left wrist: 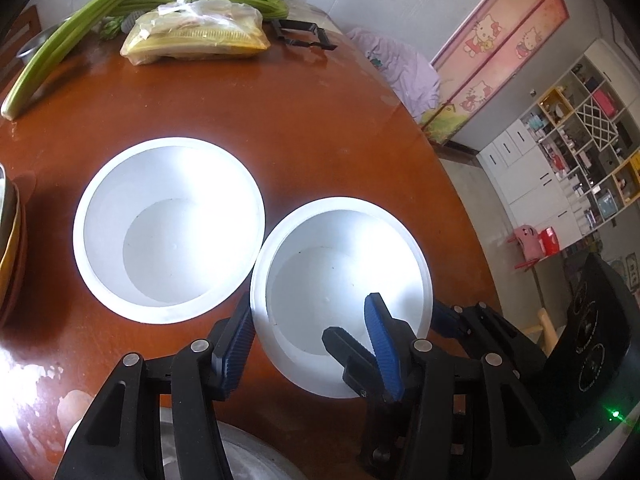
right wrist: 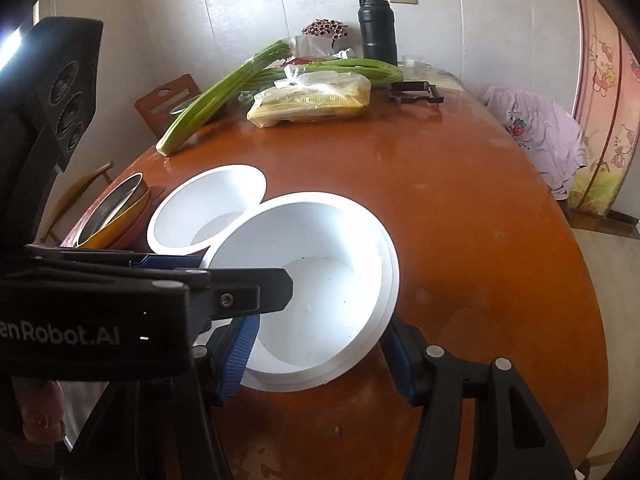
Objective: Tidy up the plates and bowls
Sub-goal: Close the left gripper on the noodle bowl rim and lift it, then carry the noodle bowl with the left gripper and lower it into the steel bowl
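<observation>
both tools grip the near white bowl [right wrist: 320,280] on the counter [right wrist: 480,220]: left tool [left wrist: 310,344] pinches its rim, right tool [right wrist: 320,356] clamps across it, touching the far white bowl [left wrist: 168,228].

Black hand-held gripper [right wrist: 316,356]: 2 blue ribbed pads, silver pivot screws, white "enRobot.AI" lettering.

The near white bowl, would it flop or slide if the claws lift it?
Probably not flop: the near bowl has thick walls and holds its round shape with both claws at its rim. It may slip, since its surface looks smooth and glossy. It likely won't roll, as its bottom is flat and wide.
</observation>
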